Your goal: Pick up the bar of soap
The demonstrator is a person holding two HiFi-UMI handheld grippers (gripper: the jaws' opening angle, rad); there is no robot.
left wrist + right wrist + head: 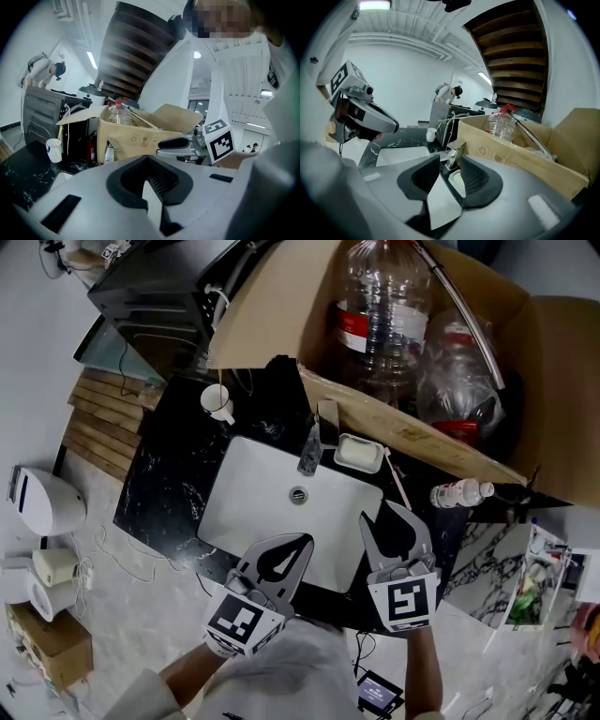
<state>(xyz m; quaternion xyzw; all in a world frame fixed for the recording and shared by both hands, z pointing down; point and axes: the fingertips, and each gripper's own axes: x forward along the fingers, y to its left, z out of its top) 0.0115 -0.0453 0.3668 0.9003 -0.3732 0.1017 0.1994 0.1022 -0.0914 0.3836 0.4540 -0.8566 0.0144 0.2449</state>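
The pale rectangular bar of soap [358,453] lies in a white soap dish [377,463] on the black marbled worktop [173,479], just behind the far right corner of the white rectangular sink basin [253,498]. A chrome faucet [310,448] stands at the basin's far rim, just left of the dish. The right gripper [384,523] hovers over the basin's near right corner, well short of the soap; its fingers [477,180] are released, with nothing between them. The left gripper [302,543] hangs over the basin's near edge, its fingers [164,180] clenched together and empty. Beyond the basin's far left corner stands a white mug [217,401], and behind the basin a brown cardboard box [403,427] holds clear plastic bottles [384,306]
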